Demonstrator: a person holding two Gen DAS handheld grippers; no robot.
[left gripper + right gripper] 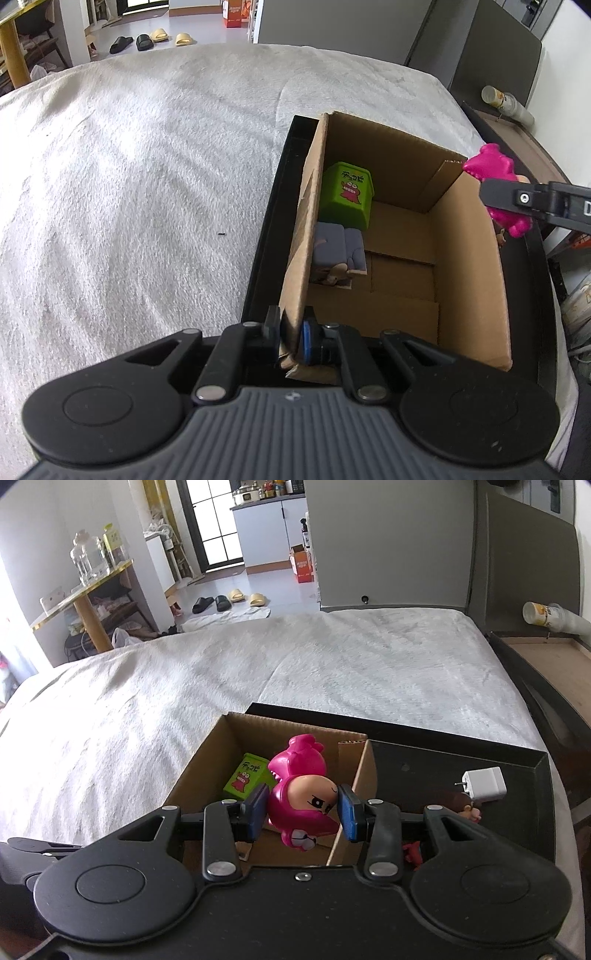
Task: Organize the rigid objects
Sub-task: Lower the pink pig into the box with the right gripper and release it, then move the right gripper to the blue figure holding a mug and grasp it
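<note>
A cardboard box (469, 266) stands in a black tray (266, 236) on a white bed. Inside it lie a green toy box (345, 195) and a grey-purple toy (338, 254). My left gripper (291, 328) is shut on the box's left wall near its front corner. My right gripper (303, 808) is shut on a pink figure (301, 794) and holds it over the box's right part; the figure also shows in the left wrist view (491, 168) above the box's right wall. The green toy box (245, 781) shows below it.
In the tray (443, 760) right of the box lie a white charger plug (484, 784), a small brown-haired figure (467, 806) and a red piece (412, 851). A wooden side table (554, 661) with a yellow-white can (546, 614) stands at right. The white blanket (129, 184) spreads left.
</note>
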